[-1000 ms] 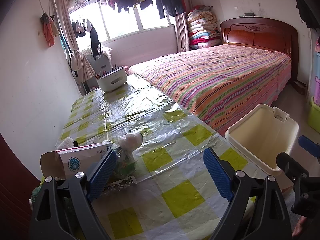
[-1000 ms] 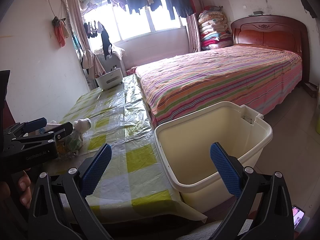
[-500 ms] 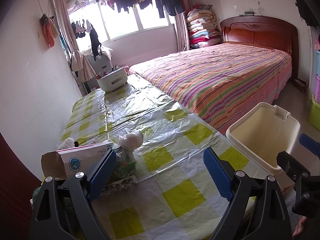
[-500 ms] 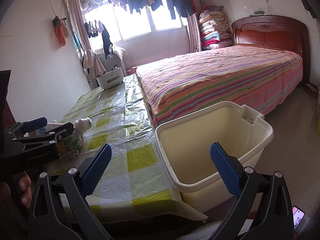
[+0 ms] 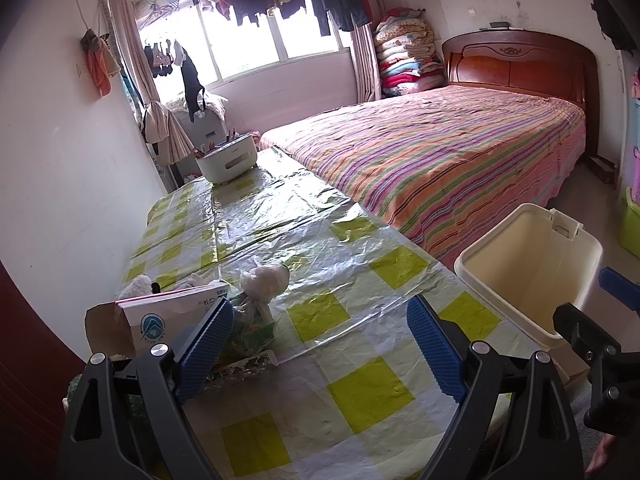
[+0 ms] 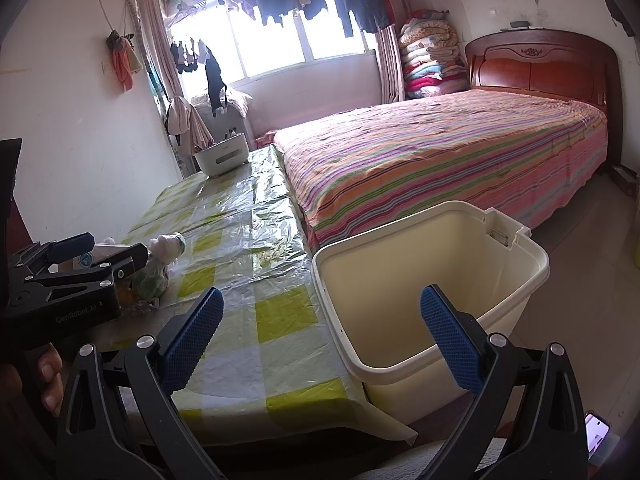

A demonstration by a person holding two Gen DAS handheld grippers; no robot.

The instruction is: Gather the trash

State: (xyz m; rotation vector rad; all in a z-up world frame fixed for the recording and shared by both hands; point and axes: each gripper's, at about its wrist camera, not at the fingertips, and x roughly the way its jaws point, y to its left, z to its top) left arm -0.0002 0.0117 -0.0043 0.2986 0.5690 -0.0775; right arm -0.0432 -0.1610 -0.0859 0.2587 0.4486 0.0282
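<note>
bin (image 6: 532, 264) mouth open, trash pile (image 5: 256, 292) table-left

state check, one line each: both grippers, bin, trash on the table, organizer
left gripper: open, holding nothing, above the tablecloth near the trash
right gripper: open, holding nothing, over the table edge and bin rim
trash bin: upright, no lid on, nothing visible inside
white crumpled bag: on the table, not grasped
paper booklet: on the table, beside the left finger
white desk organizer: upright at the far end, items sticking out

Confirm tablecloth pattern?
Yellow-green and white checks under clear plastic sheeting on the tablecloth; clearest in the left wrist view.
</note>
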